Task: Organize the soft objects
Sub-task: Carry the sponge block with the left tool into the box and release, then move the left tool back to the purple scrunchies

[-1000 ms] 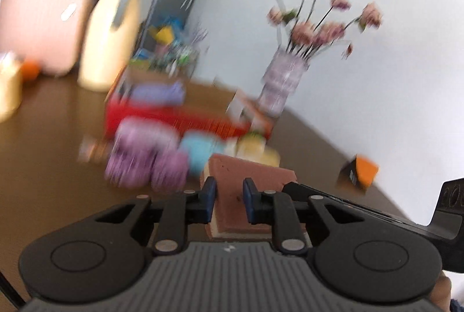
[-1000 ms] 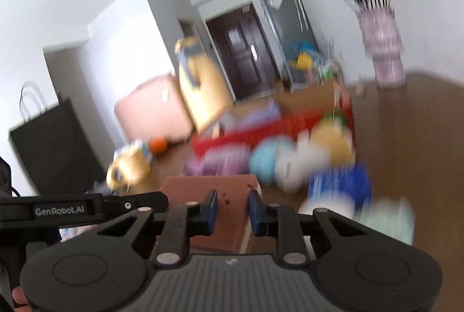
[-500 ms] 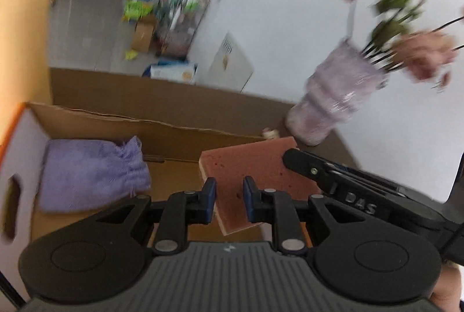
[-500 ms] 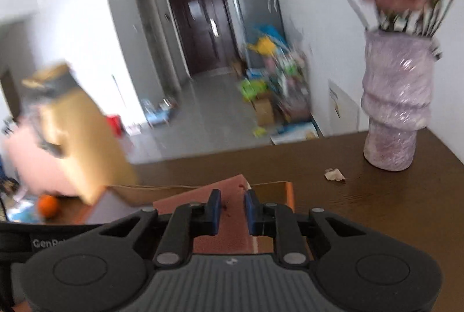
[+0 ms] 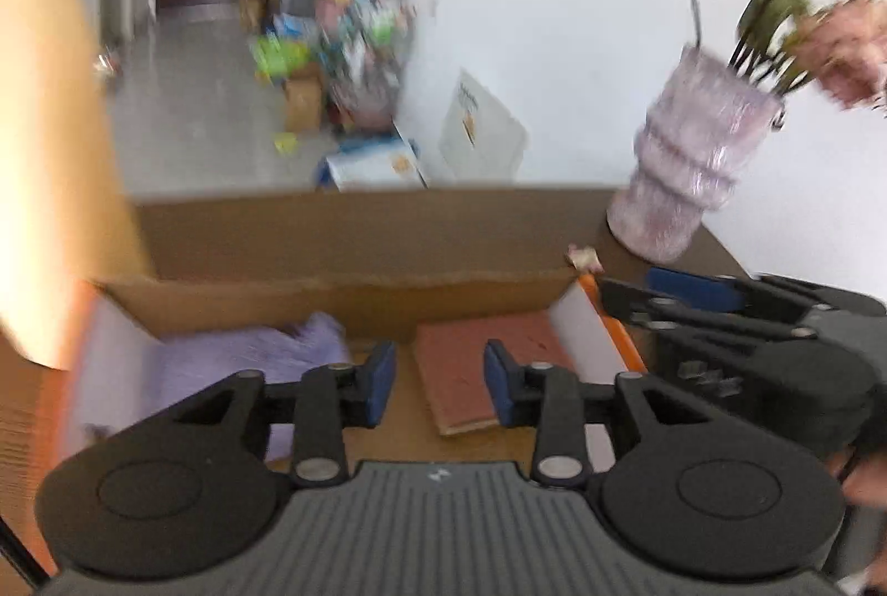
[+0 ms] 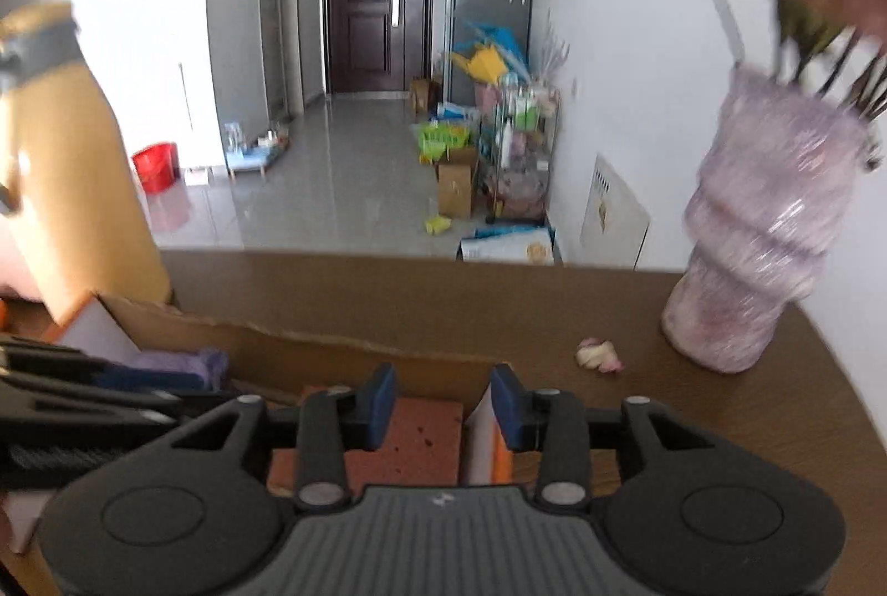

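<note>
hiding behind grippers, sponge [image 6: 421, 441] half-seen

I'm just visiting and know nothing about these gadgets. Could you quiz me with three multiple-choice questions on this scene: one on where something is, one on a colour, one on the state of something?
1. Where does the reddish-brown sponge lie?
A. inside the cardboard box
B. beside the vase on the table
C. on the floor by the door

2. What colour is the soft cloth lying in the box next to the sponge?
A. green
B. lilac
C. black

3. How do the jaws of the left gripper and the right gripper stand?
A. both clamped on the sponge
B. one clamped, one apart
C. both apart, holding nothing

Answers:
1. A, the sponge rests flat on the box floor.
2. B, it looks pale purple in both views.
3. C, the jaws have just been opening and the sponge lies below them, free of the pads.
</note>
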### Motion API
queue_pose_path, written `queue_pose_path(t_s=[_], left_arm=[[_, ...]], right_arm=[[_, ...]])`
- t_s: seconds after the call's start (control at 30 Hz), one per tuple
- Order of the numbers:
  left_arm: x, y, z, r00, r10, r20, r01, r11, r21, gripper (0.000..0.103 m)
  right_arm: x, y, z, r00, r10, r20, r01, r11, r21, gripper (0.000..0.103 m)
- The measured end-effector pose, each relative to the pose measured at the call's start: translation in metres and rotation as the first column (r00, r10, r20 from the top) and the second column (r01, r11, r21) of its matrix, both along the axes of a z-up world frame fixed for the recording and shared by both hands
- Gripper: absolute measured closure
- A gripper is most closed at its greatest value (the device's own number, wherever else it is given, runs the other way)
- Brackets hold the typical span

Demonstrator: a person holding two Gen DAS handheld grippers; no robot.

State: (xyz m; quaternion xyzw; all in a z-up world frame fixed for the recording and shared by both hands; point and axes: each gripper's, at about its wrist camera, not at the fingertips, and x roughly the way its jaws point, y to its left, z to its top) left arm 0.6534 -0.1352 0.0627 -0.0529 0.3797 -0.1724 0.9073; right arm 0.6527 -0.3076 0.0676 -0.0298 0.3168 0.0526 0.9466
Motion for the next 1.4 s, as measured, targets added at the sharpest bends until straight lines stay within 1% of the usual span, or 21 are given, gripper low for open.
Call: queue_pose_path(t_s=[0.03,0.07,0.1,0.13,0.17,0.23,0.27,0.37,0.43,0.5,0.6,0.63,0.73,0.87,0.97,1.03,1.1,1.2,1.27,1.33,1.4], left_arm=[[-0.014,0.009,0.012,0.999,0.015,0.042,-0.016,1.0,0.016,0.054],[-0.029,0.018,0.023,0.995,0.03,0.091,-0.033,0.999,0.033,0.049],[-0.042,0.025,0.033,0.989,0.045,0.137,-0.053,0.997,0.054,0.046],[-0.061,0.035,0.043,0.979,0.065,0.195,-0.082,0.993,0.081,0.045],[-0.074,0.041,0.049,0.969,0.079,0.235,-0.105,0.989,0.101,0.043],[-0.109,0.058,0.061,0.944,0.104,0.314,-0.154,0.979,0.137,0.035],[-0.13,0.067,0.065,0.929,0.104,0.356,-0.166,0.975,0.15,0.028],[-0.186,0.088,0.067,0.888,0.112,0.446,-0.207,0.963,0.17,0.026],[-0.222,0.099,0.066,0.867,0.115,0.486,-0.229,0.956,0.182,0.022],[-0.257,0.108,0.065,0.845,0.115,0.522,-0.239,0.955,0.177,0.021],[-0.302,0.117,0.061,0.821,0.131,0.556,-0.256,0.954,0.154,0.018],[-0.319,0.12,0.059,0.813,0.143,0.565,-0.266,0.954,0.141,0.018],[-0.362,0.124,0.05,0.79,0.179,0.586,-0.297,0.948,0.111,0.015],[-0.424,0.132,0.026,0.76,0.216,0.613,-0.33,0.941,0.077,0.007],[-0.472,0.139,0.002,0.748,0.251,0.615,-0.35,0.936,0.044,0.006],[-0.497,0.142,-0.013,0.754,0.274,0.597,-0.36,0.932,0.027,0.006],[-0.522,0.144,-0.024,0.758,0.267,0.595,-0.352,0.935,0.029,0.005],[-0.552,0.14,-0.032,0.748,0.244,0.617,-0.347,0.936,0.051,0.003],[-0.565,0.14,-0.035,0.762,0.245,0.599,-0.335,0.941,0.041,0.003],[-0.577,0.14,-0.041,0.78,0.243,0.577,-0.321,0.946,0.036,0.003],[-0.586,0.136,-0.045,0.784,0.235,0.574,-0.321,0.946,0.052,0.003]], right_arm=[[-0.012,-0.003,0.011,1.0,0.007,0.018,-0.007,1.0,0.007,0.065],[-0.027,-0.007,0.023,0.999,0.016,0.039,-0.017,1.0,0.016,0.062],[-0.043,-0.009,0.034,0.998,0.026,0.062,-0.027,0.999,0.023,0.059],[-0.057,-0.012,0.043,0.996,0.034,0.084,-0.037,0.999,0.025,0.051],[-0.074,-0.015,0.051,0.994,0.043,0.104,-0.046,0.999,0.026,0.045],[-0.108,-0.02,0.062,0.99,0.052,0.135,-0.057,0.998,0.033,0.045],[-0.125,-0.021,0.065,0.987,0.061,0.146,-0.066,0.997,0.035,0.044],[-0.175,-0.023,0.072,0.98,0.079,0.185,-0.09,0.995,0.05,0.039],[-0.207,-0.022,0.074,0.972,0.085,0.217,-0.096,0.995,0.042,0.039],[-0.241,-0.018,0.077,0.958,0.087,0.272,-0.098,0.995,0.027,0.037],[-0.288,-0.013,0.077,0.933,0.089,0.348,-0.108,0.994,0.035,0.035],[-0.304,-0.012,0.076,0.923,0.096,0.372,-0.119,0.992,0.041,0.032],[-0.351,-0.008,0.068,0.898,0.087,0.431,-0.126,0.99,0.064,0.029],[-0.416,-0.001,0.048,0.867,0.076,0.493,-0.136,0.987,0.087,0.021],[-0.458,0.004,0.025,0.854,0.076,0.514,-0.135,0.988,0.079,0.02],[-0.481,0.008,0.012,0.85,0.084,0.52,-0.13,0.99,0.052,0.02],[-0.506,0.011,0.0,0.84,0.078,0.537,-0.119,0.992,0.042,0.019],[-0.541,0.014,-0.017,0.848,0.077,0.525,-0.13,0.989,0.066,0.017],[-0.559,0.017,-0.029,0.86,0.091,0.502,-0.153,0.985,0.083,0.017],[-0.573,0.022,-0.039,0.866,0.126,0.484,-0.177,0.982,0.061,0.016],[-0.586,0.025,-0.047,0.869,0.137,0.475,-0.179,0.983,0.045,0.016]])
